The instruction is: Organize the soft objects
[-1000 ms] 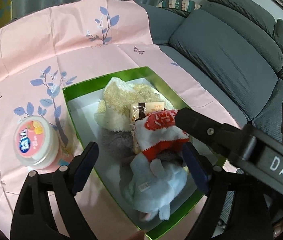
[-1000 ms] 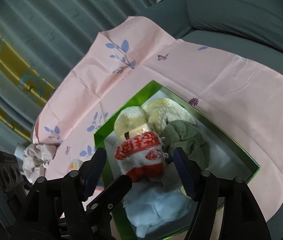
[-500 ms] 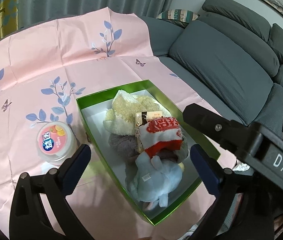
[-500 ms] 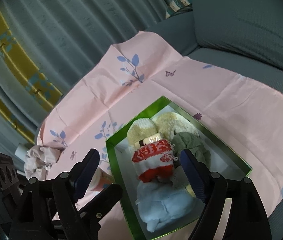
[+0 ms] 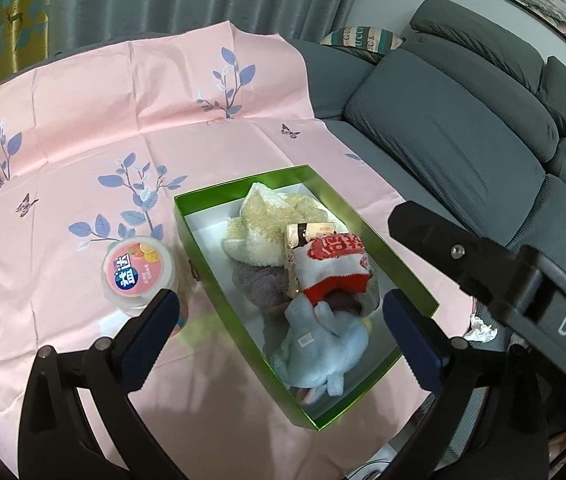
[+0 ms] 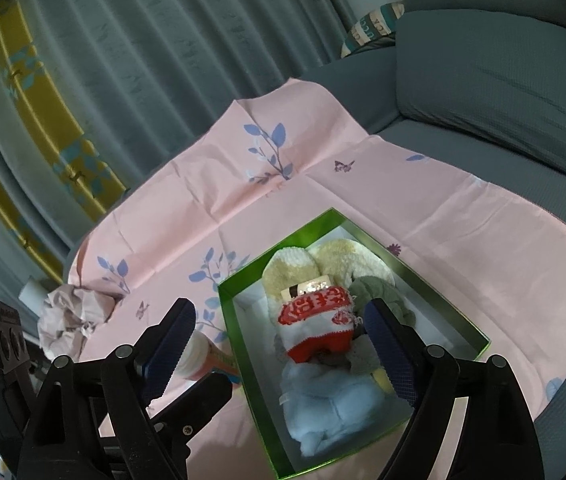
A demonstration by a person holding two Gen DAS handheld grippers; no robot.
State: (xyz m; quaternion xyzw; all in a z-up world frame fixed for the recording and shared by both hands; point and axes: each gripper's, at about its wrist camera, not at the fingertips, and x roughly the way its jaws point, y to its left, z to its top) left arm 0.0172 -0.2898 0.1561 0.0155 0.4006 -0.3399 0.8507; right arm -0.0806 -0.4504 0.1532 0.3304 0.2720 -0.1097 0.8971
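Here we see the left gripper (image 5: pixel 281 320) and right gripper (image 6: pixel 279 340) spread wide, holding nothing, their jaws just opened further. The red-and-white sock (image 5: pixel 333 262) rests on the soft pile inside the green box (image 5: pixel 411 276).

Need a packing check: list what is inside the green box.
Green box: cream fluffy item, red-and-white sock over a snack packet, grey plush, blue plush. Anything beneath them is covered.

Light: we see soft, even indoor daylight.
Shadows: faint on the pink cloth (image 5: pixel 83 128).
Edges: we note fisheye bending, dark corners.
Focus: mostly sharp.
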